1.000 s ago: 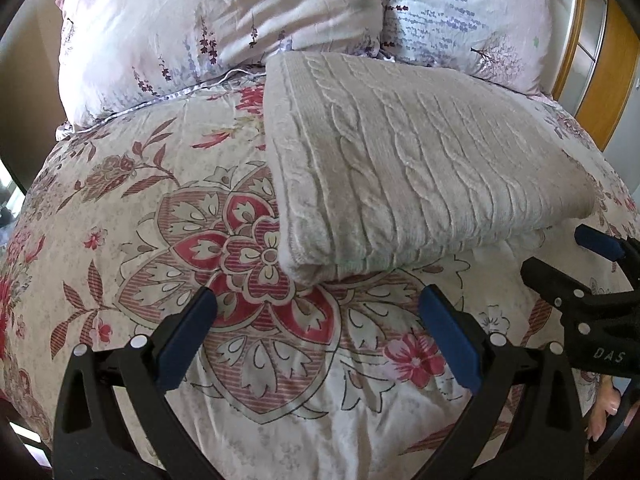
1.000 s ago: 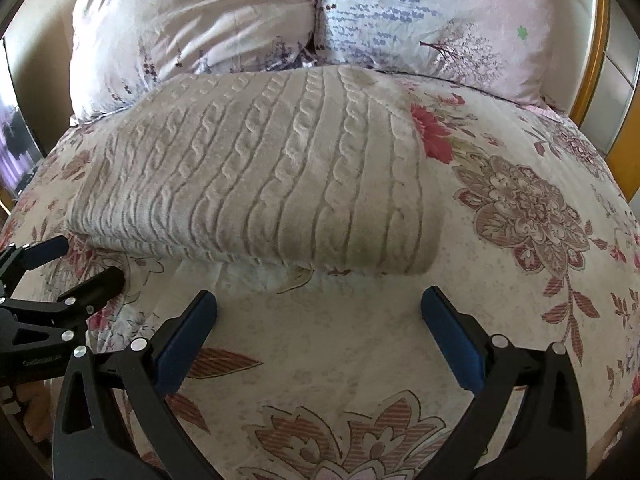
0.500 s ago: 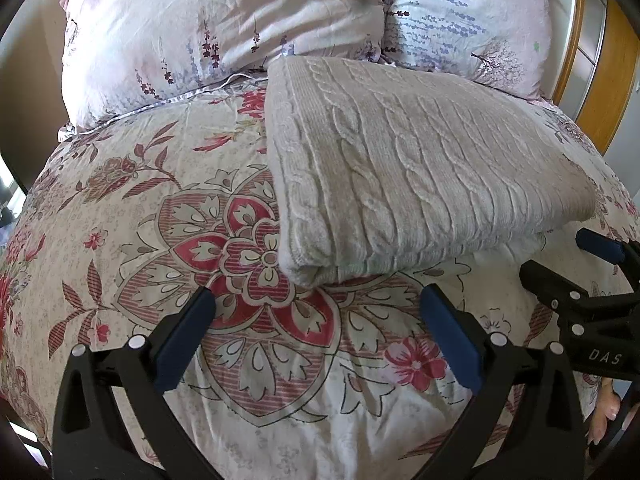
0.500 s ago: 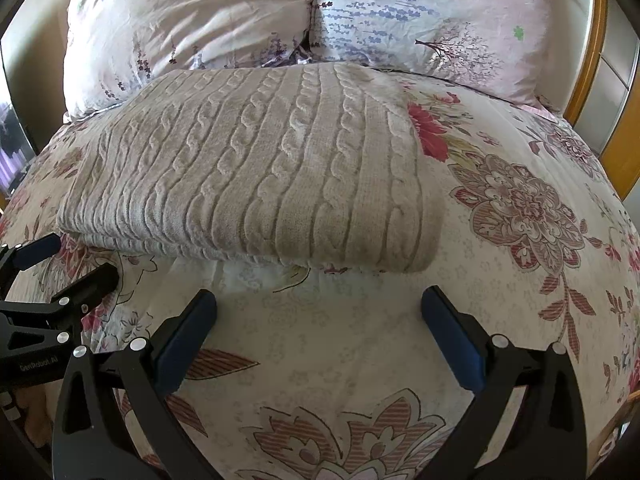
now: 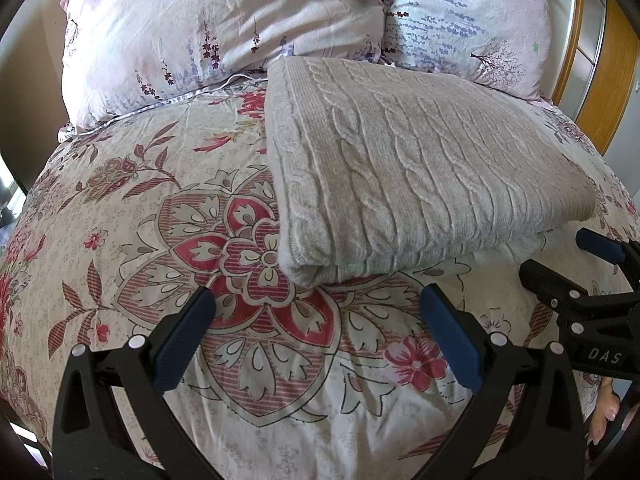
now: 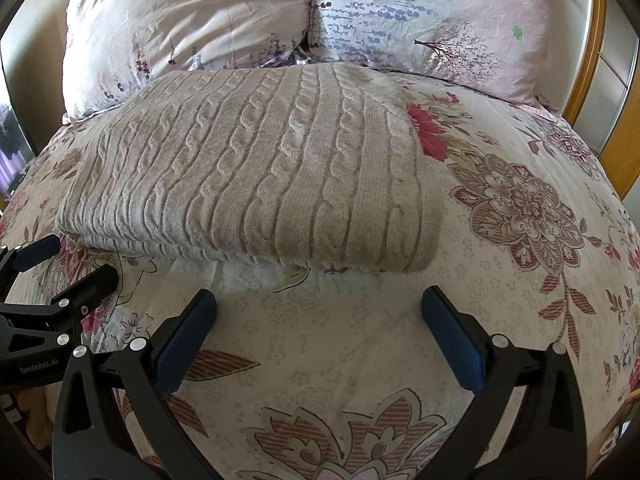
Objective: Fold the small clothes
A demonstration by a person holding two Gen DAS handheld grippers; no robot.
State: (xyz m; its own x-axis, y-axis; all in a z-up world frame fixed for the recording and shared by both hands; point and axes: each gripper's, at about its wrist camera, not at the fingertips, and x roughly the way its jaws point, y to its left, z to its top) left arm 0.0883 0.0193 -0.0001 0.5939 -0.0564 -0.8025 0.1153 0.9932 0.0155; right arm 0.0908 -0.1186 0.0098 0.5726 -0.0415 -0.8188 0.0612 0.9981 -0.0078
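Sweater (image 5: 420, 172), cable-knit and already folded, lies mid-bed toward the pillows (image 5: 224, 32); with your left gripper (image 5: 316, 336) and right gripper (image 6: 320, 332) both wide open and empty, pinch its near-edge corners together for an even fold.

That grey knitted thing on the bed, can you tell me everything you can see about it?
The knitted garment is pale grey-beige, with raised cable ribs running along its length. It looks soft and thick, like wool. It is folded into a neat rectangular stack of layers, lying flat on the floral bedspread, its far edge reaching the two pillows. A rounded fold forms one side, and layered edges show along the near side. Both claws, left and right, are open just short of it; neither touches it.
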